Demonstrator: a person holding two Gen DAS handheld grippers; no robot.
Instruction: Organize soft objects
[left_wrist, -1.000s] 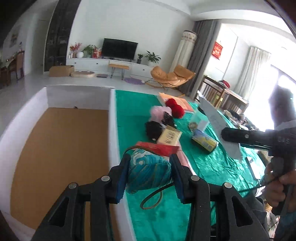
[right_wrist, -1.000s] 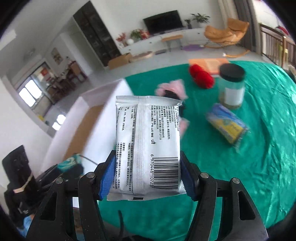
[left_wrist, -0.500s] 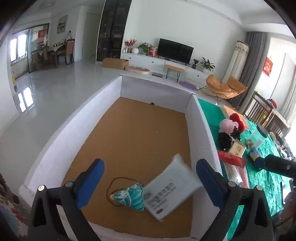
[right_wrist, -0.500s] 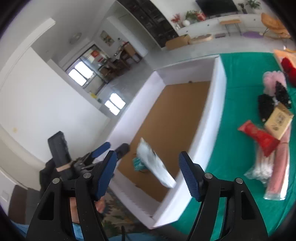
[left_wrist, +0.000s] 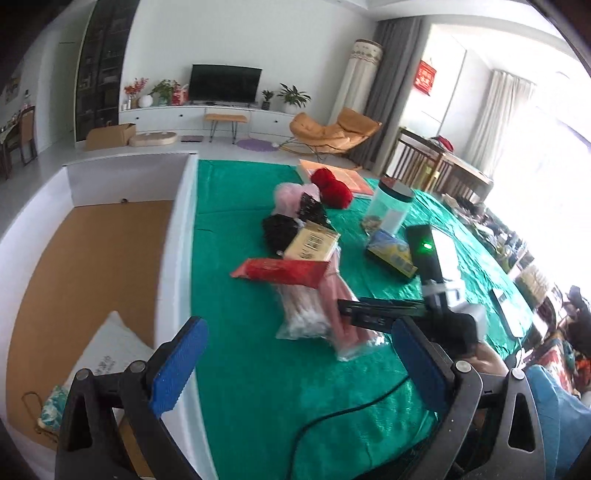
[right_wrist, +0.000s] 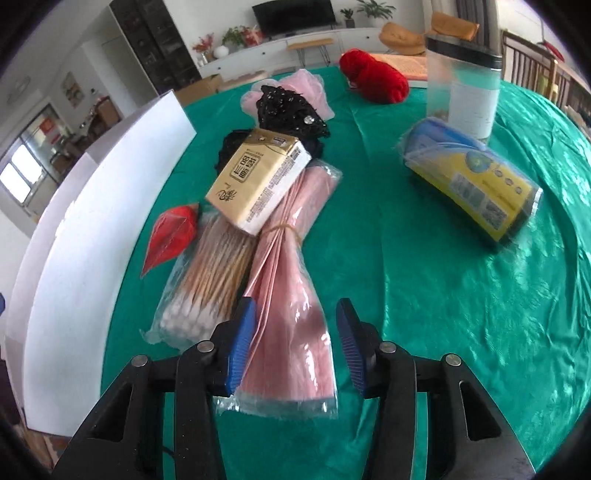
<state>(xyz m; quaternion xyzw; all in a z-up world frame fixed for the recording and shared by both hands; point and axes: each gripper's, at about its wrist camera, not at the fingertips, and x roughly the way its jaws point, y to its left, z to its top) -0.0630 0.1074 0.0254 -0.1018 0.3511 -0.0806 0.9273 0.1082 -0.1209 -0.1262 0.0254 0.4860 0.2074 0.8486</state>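
Observation:
My right gripper (right_wrist: 295, 345) is open, its blue pads on either side of a pink packet in clear wrap (right_wrist: 291, 332) lying on the green cloth; no grip shows. Next to it lie a bag of cotton swabs (right_wrist: 207, 280), a gold tissue pack (right_wrist: 258, 184) and a red packet (right_wrist: 170, 236). My left gripper (left_wrist: 295, 365) is open and empty above the table near the white box (left_wrist: 177, 258). In that box lie a white packet (left_wrist: 110, 350) and a teal pouch (left_wrist: 51, 410). The right gripper also shows in the left wrist view (left_wrist: 399, 314).
Black lace items (right_wrist: 291, 107), pink fabric (right_wrist: 314, 85), red yarn (right_wrist: 376, 81), a clear jar with black lid (right_wrist: 465, 96) and a blue-yellow pack (right_wrist: 472, 188) lie farther back on the table (right_wrist: 443, 295). The box wall (right_wrist: 92, 240) stands left of the pile.
Both grippers let go of the white packet and teal pouch into the box, then swung back over the table. My right gripper has come down around the pink packet.

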